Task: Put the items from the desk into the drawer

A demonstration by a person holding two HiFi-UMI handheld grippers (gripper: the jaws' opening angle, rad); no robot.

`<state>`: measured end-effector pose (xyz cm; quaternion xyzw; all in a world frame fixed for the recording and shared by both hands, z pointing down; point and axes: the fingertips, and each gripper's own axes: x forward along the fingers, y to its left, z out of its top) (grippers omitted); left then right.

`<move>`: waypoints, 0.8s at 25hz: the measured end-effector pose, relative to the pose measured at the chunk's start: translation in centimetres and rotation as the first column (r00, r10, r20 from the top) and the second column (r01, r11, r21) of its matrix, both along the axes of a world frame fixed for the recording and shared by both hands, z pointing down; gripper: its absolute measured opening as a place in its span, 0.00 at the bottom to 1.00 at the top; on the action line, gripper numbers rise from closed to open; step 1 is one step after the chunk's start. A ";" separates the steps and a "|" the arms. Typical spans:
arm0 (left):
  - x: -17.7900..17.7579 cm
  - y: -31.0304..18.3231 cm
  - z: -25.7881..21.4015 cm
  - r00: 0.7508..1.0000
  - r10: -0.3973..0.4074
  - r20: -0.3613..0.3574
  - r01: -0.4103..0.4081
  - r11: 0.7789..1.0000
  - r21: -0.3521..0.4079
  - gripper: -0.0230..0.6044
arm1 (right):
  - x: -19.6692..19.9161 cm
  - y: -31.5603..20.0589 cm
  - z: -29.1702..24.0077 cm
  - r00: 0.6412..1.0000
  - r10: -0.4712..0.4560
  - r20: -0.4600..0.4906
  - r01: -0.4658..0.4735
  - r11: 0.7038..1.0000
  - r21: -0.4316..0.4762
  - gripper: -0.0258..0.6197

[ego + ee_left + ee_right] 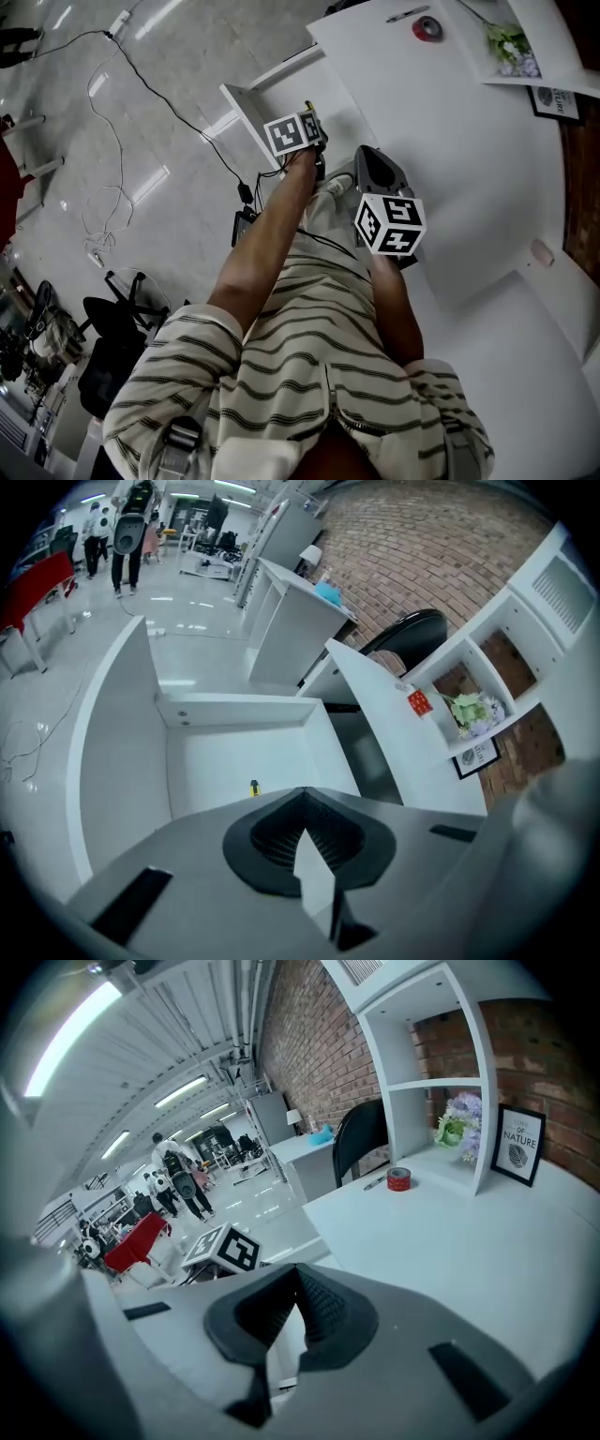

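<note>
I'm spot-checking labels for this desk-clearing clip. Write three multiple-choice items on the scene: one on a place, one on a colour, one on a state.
1. Where does the small yellow item lie? A) on a chair B) in the open drawer C) on the floor
2. What colour is the tape roll on the desk? A) blue B) red C) green
3. How do the left gripper's jaws stand? A) shut, empty B) wide apart C) shut on the tape roll
Key: 1 B, it rests on the drawer's bottom; 2 B, red against the white desk; 3 A, the jaws meet, nothing between.
</note>
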<state>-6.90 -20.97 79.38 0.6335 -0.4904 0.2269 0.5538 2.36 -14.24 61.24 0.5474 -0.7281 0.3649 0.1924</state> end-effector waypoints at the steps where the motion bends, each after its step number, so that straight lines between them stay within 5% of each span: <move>1: 0.1 0.0 -0.5 1.000 0.009 0.000 -0.009 1.000 0.011 0.04 | 0.0 -0.1 -0.2 1.000 -0.001 -0.001 0.001 1.000 0.003 0.06; 10: 1.1 -0.2 -6.0 0.996 0.084 -0.002 -0.083 0.990 0.111 0.04 | -0.4 -0.6 -2.0 1.000 0.016 0.013 -0.016 0.999 0.033 0.06; 20: 1.0 -1.2 -13.1 0.995 0.091 -0.042 -0.078 0.968 0.237 0.04 | -0.5 -1.3 -4.9 0.999 0.034 0.022 -0.036 0.995 0.090 0.06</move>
